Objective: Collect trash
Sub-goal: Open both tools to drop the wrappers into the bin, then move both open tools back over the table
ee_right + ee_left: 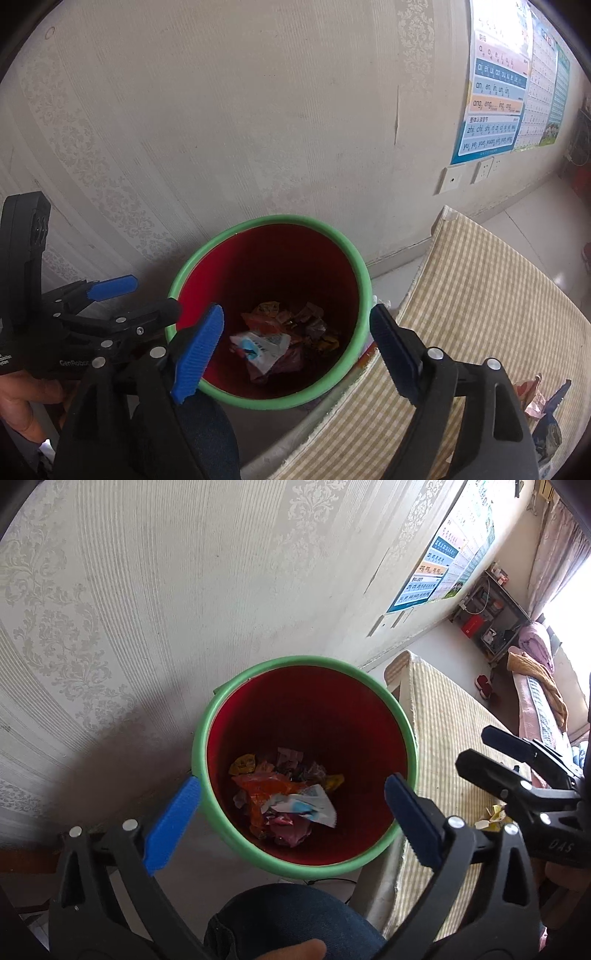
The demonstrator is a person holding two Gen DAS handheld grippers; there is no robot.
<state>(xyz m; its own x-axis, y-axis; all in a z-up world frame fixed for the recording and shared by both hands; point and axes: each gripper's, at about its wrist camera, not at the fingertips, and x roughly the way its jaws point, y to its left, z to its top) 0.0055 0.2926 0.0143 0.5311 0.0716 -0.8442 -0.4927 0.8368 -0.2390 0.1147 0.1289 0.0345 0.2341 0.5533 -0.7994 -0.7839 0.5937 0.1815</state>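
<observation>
A red bin with a green rim (pixel 306 661) stands on the floor against the wall, with several crumpled wrappers (pixel 288 797) at its bottom. My left gripper (pixel 291 786) hangs over the bin mouth, its blue pads spread wide with nothing between them. My right gripper (pixel 297 312) is also over the green rim (pixel 288 218), open and empty, and the wrappers (pixel 266 343) lie far below it. Each gripper shows in the other's view: the right gripper (pixel 476 747) at the right edge, the left gripper (pixel 155 295) at the left.
A low table with a checked cloth (pixel 480 295) stands right of the bin, with loose wrappers (pixel 532 395) and a blue packet (pixel 550 432) on it. A yellow wrapper (pixel 493 816) lies there too. A person's knee (pixel 288 915) is near the bin. Posters (pixel 495 85) hang on the wall.
</observation>
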